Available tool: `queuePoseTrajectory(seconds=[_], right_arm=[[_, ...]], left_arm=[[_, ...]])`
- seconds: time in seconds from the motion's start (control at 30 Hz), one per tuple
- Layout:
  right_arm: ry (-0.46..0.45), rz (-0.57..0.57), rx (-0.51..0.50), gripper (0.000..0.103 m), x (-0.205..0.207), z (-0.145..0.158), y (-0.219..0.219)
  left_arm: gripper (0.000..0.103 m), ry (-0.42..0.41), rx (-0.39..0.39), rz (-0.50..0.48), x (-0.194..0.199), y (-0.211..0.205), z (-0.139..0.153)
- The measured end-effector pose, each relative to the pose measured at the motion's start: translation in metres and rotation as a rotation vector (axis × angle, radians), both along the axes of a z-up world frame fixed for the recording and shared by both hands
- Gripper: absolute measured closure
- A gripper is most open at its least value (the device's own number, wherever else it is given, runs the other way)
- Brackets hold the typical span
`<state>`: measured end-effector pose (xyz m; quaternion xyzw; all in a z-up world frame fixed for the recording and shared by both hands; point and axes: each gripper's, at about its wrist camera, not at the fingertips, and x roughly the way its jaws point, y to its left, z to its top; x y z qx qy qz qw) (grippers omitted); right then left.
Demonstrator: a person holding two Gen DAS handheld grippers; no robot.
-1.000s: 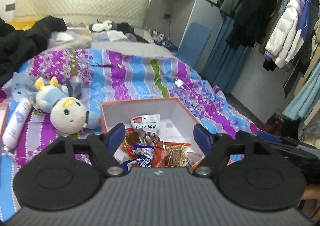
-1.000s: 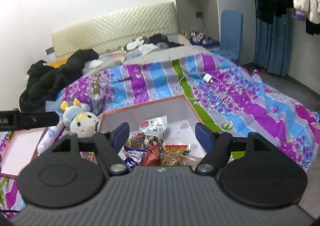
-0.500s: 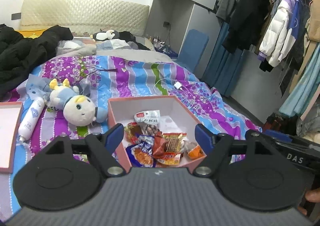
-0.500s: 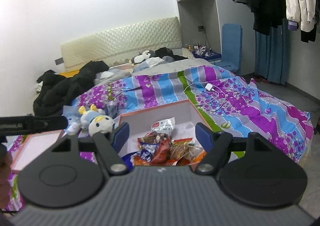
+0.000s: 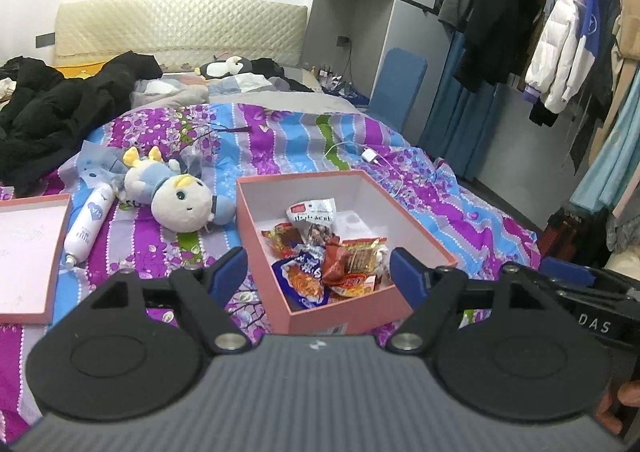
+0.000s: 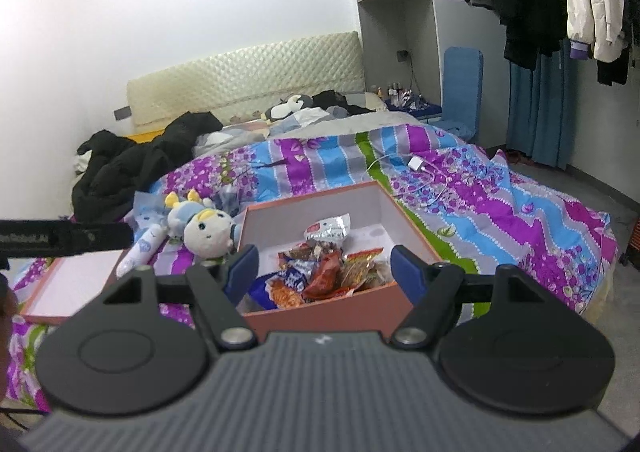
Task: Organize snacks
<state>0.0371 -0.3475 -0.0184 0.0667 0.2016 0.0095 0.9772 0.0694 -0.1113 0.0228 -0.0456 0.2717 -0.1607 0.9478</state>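
The left gripper (image 5: 319, 270) has its blue-tipped fingers (image 5: 229, 267) spread wide with nothing between them and nothing touched; the right gripper (image 6: 324, 266) is the same, fingers (image 6: 406, 267) apart and empty, both held back from the near edge of the bed (image 5: 472, 212).

Beyond the tips in both views sits the open pink box (image 5: 344, 312) on the purple and blue striped bedspread, white inside; the snacks (image 5: 332, 252) lie heaped in its near half, a silver and red packet (image 5: 314, 214) at the back of the heap, a blue packet (image 5: 306, 272) at the near left, red and orange packets among them; the far half of the box floor is bare.

Just left of the box lies a plush toy (image 5: 182, 202), then a white bottle (image 5: 86, 226) on its side, then the pink lid (image 5: 24, 252) with its white inside up.

The left wrist view alone shows the right gripper's black body at its right edge, with part of a hand (image 5: 618, 408) below it, and a long rail of hanging coats (image 5: 560, 44); the right wrist view alone shows the other gripper as a black bar (image 6: 64, 238) at its left edge, the grey floor (image 6: 624, 292) beside the bed, and the white charger and cable (image 6: 416, 164) more plainly.
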Motion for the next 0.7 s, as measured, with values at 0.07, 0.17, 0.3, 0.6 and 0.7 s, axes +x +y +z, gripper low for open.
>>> queuePoseTrajectory(seconds=[0.07,0.17,0.3,0.6,0.7], right_arm=[[0.005,0.002,-0.009,0.029,-0.003,-0.003,0.003],[0.008,0.011,-0.012,0.029,-0.006,-0.005,0.006],[0.007,0.008,-0.014,0.029,-0.008,-0.006,0.008],[-0.005,-0.007,-0.012,0.029,-0.013,-0.007,0.009],[-0.004,-0.005,-0.02,0.029,-0.013,-0.007,0.009]], left_arm=[[0.021,0.007,-0.001,0.001,-0.004,0.001,-0.003],[0.021,0.011,0.003,0.008,-0.007,0.003,-0.006],[0.021,0.01,0.005,0.012,-0.011,0.006,-0.007],[0.021,-0.008,0.01,0.015,-0.017,0.009,-0.004],[0.021,-0.007,0.007,0.014,-0.018,0.009,-0.003]])
